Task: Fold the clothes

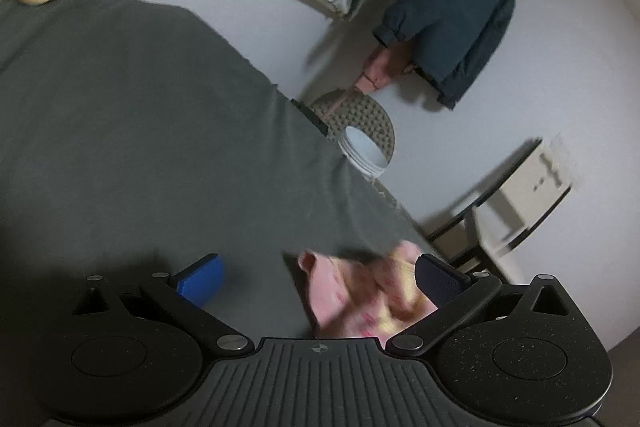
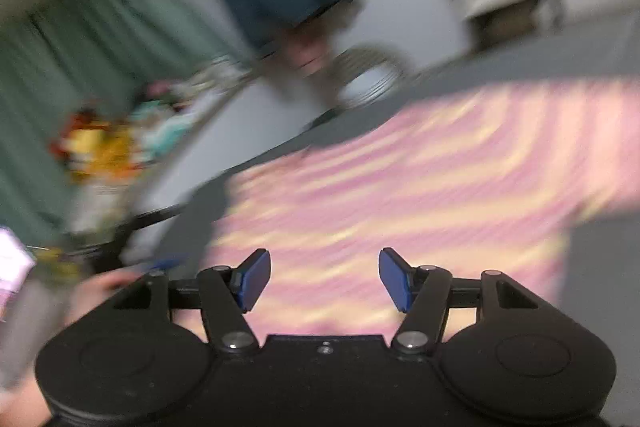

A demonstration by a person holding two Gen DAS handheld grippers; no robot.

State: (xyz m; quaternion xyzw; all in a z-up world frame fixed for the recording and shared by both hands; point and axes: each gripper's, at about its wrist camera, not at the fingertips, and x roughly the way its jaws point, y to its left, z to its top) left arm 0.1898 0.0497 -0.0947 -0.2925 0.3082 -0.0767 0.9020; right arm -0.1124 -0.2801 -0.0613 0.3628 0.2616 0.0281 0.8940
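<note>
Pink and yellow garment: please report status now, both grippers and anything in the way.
Left gripper open, right gripper open, neither holding. Pink and yellow garment lies spread on grey bed cover, unfolded. Nothing lying on it; views blurred.

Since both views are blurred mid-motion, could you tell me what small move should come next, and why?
Probably bring the left hand-held gripper down onto the pink garment's near edge and close. Its fingers are wide open with the cloth loose between them on the grey sheet; the right hand-held gripper is open too, above the cloth.
</note>
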